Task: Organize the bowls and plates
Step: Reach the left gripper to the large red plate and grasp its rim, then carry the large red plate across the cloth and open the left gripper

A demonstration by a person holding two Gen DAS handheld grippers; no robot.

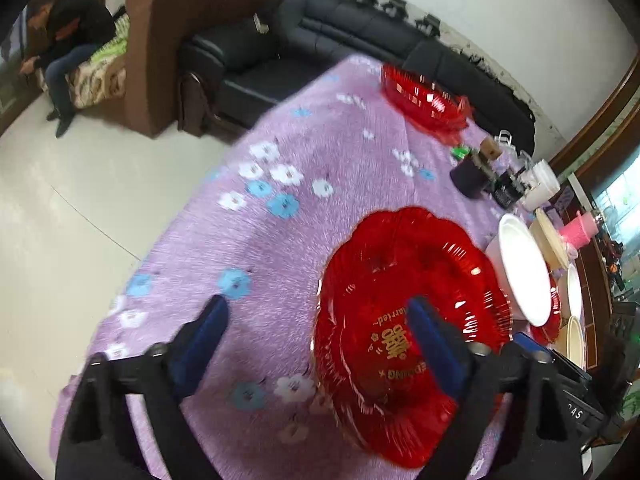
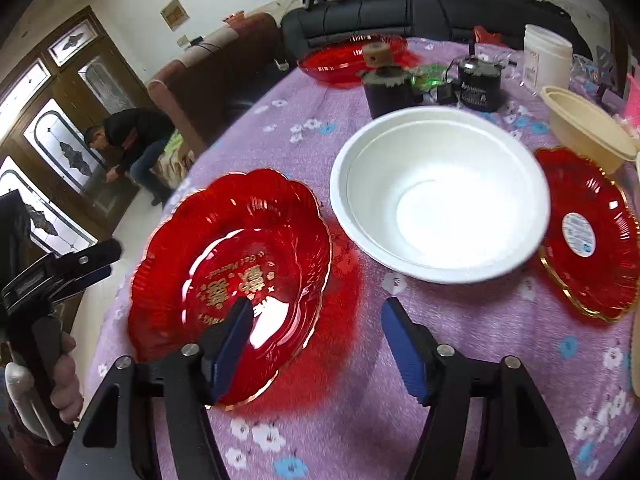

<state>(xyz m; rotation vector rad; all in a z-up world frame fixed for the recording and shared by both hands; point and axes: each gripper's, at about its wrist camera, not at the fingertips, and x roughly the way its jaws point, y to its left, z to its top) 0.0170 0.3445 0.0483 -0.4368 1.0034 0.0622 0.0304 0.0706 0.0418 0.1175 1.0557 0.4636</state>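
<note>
A red scalloped plate with gold lettering (image 2: 232, 264) lies on the purple flowered cloth, and also shows in the left wrist view (image 1: 400, 320). A white bowl (image 2: 440, 196) stands to its right, also in the left wrist view (image 1: 524, 272). A second red plate with a white sticker (image 2: 592, 236) lies further right. A third red plate (image 2: 348, 60) sits at the far edge. My right gripper (image 2: 316, 312) is open, its left finger over the near rim of the lettered plate. My left gripper (image 1: 316, 312) is open above that plate's left edge; it also shows at the left of the right wrist view (image 2: 92, 264).
A beige bowl (image 2: 588, 128), a white tub (image 2: 548, 56), a dark cup (image 2: 388, 92) and a black device (image 2: 480, 80) stand at the back of the table. A black sofa (image 1: 360, 40) runs behind the table. A person (image 2: 128, 140) sits at the left.
</note>
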